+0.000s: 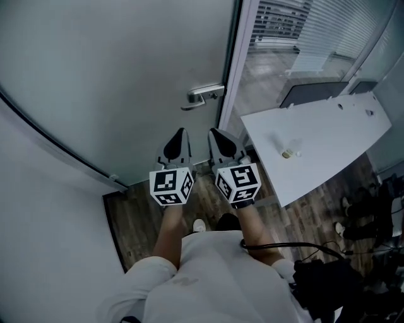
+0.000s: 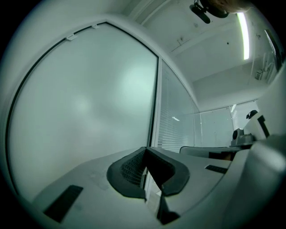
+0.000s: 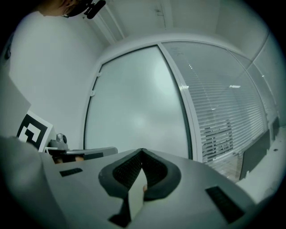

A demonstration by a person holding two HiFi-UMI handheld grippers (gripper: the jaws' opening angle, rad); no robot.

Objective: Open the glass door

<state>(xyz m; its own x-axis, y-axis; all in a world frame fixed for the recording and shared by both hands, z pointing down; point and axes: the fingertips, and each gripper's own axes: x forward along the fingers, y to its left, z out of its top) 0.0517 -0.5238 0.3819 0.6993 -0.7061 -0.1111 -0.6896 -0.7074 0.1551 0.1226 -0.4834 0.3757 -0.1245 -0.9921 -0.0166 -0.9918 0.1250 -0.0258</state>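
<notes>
**Two closed grippers in front of the frosted glass door**

The person stands facing the glass door (image 1: 126, 82), a tall frosted pane with a dark edge. It fills the upper left of the head view. Its metal lever handle (image 1: 203, 96) sits at the pane's right edge, right beside the pale door frame (image 1: 238, 69), and the door appears to lie closed against that frame.

The left gripper (image 1: 180, 131) and the right gripper (image 1: 218, 132) are held side by side at about the same height, both pointing toward the door. They are below the handle and apart from it, with neither touching it.

In each gripper view the fingers are pressed together at the tips with nothing between them, so both are empty.

To the right of the frame are glass panels with slatted blinds (image 1: 284, 19). Nearer the person on that side is a white desk (image 1: 341, 135) with a small object (image 1: 290, 152) on it, too small to identify. The floor (image 1: 142, 221) is dark wood planking, and a pale shoe (image 1: 199, 224) shows between the person's forearms.
</notes>
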